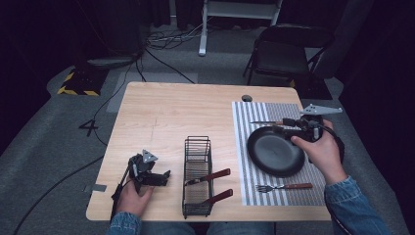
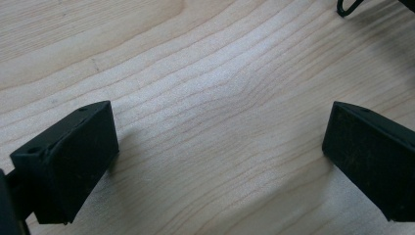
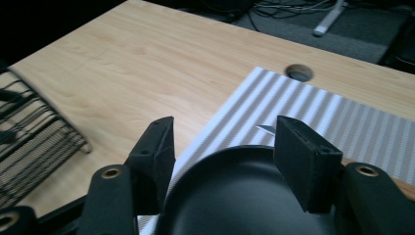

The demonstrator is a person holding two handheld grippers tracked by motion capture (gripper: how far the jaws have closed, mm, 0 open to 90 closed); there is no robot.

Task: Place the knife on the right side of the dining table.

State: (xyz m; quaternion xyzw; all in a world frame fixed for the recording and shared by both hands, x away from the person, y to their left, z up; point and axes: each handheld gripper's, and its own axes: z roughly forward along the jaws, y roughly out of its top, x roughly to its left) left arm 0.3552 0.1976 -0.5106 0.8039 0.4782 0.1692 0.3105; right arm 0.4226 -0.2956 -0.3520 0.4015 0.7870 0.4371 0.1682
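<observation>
A black plate (image 1: 274, 152) (image 3: 244, 196) lies on a grey striped placemat (image 1: 244, 117) (image 3: 342, 122) at the table's right. A wooden-handled knife (image 1: 264, 122) lies just beyond the plate, and its tip (image 3: 266, 129) shows between my right jaws. My right gripper (image 1: 288, 126) (image 3: 225, 142) hovers open over the plate's far rim, holding nothing. A fork (image 1: 284, 187) rests on the placemat in front of the plate. Near the front left edge, my left gripper (image 1: 165, 177) (image 2: 220, 147) stands open over bare wood.
A black wire basket (image 1: 197, 147) (image 3: 29, 137) stands mid-table holding two red-handled utensils (image 1: 210, 176). Its corner (image 2: 347, 6) shows beyond my left jaws. A cable hole (image 1: 247, 98) sits at the placemat's far edge. A black chair (image 1: 286, 54) stands behind the table.
</observation>
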